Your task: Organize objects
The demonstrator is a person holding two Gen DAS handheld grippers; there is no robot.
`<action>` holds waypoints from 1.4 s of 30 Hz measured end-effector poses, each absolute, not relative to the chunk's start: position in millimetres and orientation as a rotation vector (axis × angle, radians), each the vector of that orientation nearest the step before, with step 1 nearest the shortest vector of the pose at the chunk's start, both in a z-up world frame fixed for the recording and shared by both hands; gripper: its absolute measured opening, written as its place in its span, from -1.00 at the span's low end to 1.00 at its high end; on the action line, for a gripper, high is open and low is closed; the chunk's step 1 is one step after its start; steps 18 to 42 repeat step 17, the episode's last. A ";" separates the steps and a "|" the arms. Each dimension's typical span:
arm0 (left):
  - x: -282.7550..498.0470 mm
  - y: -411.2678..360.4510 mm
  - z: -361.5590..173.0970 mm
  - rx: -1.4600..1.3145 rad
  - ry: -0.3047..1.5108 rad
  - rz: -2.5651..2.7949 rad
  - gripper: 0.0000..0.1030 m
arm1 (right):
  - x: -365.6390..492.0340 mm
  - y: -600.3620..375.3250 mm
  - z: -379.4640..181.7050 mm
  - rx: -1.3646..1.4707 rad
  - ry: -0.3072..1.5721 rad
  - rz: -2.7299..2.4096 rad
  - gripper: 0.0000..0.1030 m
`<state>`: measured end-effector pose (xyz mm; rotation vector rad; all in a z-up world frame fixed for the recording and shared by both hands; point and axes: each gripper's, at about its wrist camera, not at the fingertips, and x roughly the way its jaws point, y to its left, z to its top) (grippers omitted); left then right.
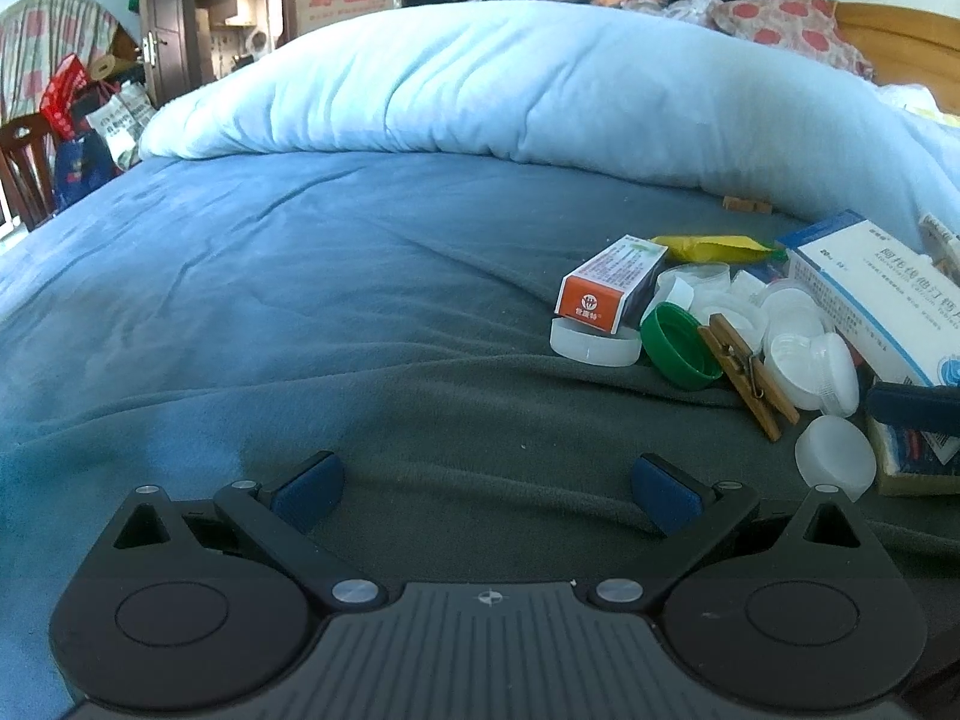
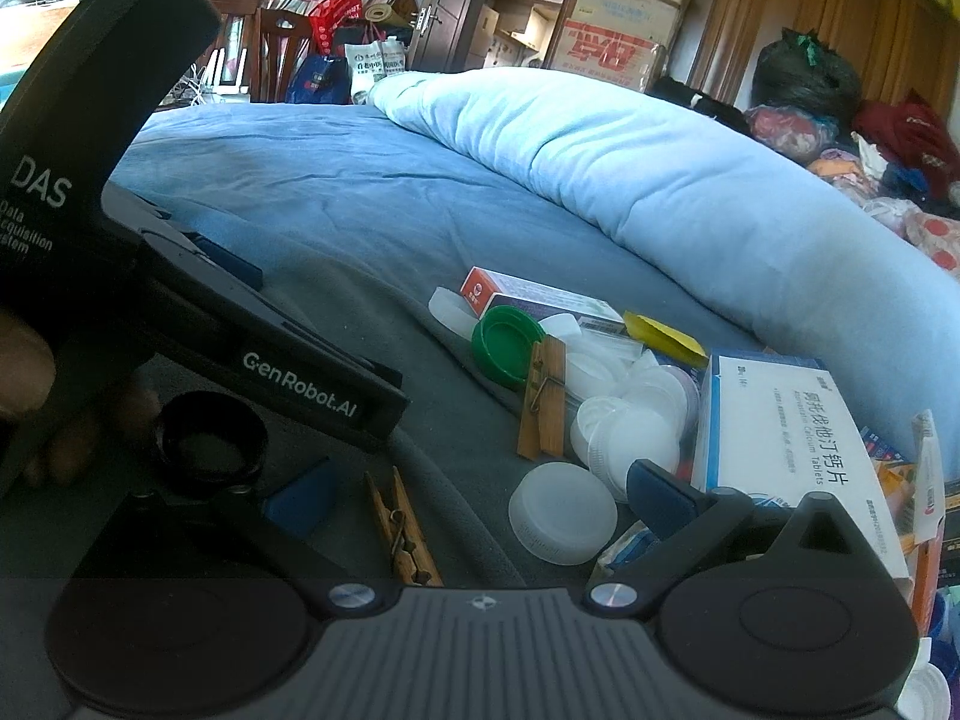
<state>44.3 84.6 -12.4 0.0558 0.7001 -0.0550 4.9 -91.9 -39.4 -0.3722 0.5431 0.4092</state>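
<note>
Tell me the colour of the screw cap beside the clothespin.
Green; the left wrist view shows it best.

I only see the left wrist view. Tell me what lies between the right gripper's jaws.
Observer: A wooden clothespin lies loose on the blanket between the open jaws of the right gripper.
Operator: Report what else is in there.
Observer: A white cap sits just right of the clothespin, close to the right-side pad.
Operator: Place my left gripper for me.
Observer: The left gripper is to the left of the right one, and its camera lens hangs just left of that clothespin.
</note>
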 end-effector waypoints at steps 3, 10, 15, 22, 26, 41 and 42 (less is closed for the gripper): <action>46.0 84.9 -12.3 0.054 0.701 -0.057 1.00 | 4.9 -92.0 -39.5 -0.372 0.543 0.409 0.99; 47.3 82.7 -12.3 0.061 0.700 -0.056 1.00 | 4.7 -91.9 -39.5 -0.372 0.543 0.409 0.99; 47.4 80.2 -12.3 0.074 0.695 -0.053 1.00 | 4.6 -92.0 -39.5 -0.372 0.543 0.409 0.99; 47.6 80.3 -12.2 0.073 0.695 -0.054 1.00 | 4.5 -92.0 -39.5 -0.372 0.543 0.409 0.99; 47.6 80.3 -12.2 0.073 0.695 -0.054 1.00 | 4.5 -92.0 -39.5 -0.372 0.543 0.409 0.99; 47.6 80.3 -12.2 0.073 0.695 -0.054 1.00 | 4.5 -92.0 -39.5 -0.372 0.543 0.409 0.99; 47.6 80.3 -12.2 0.073 0.695 -0.054 1.00 | 4.5 -92.0 -39.5 -0.372 0.543 0.409 0.99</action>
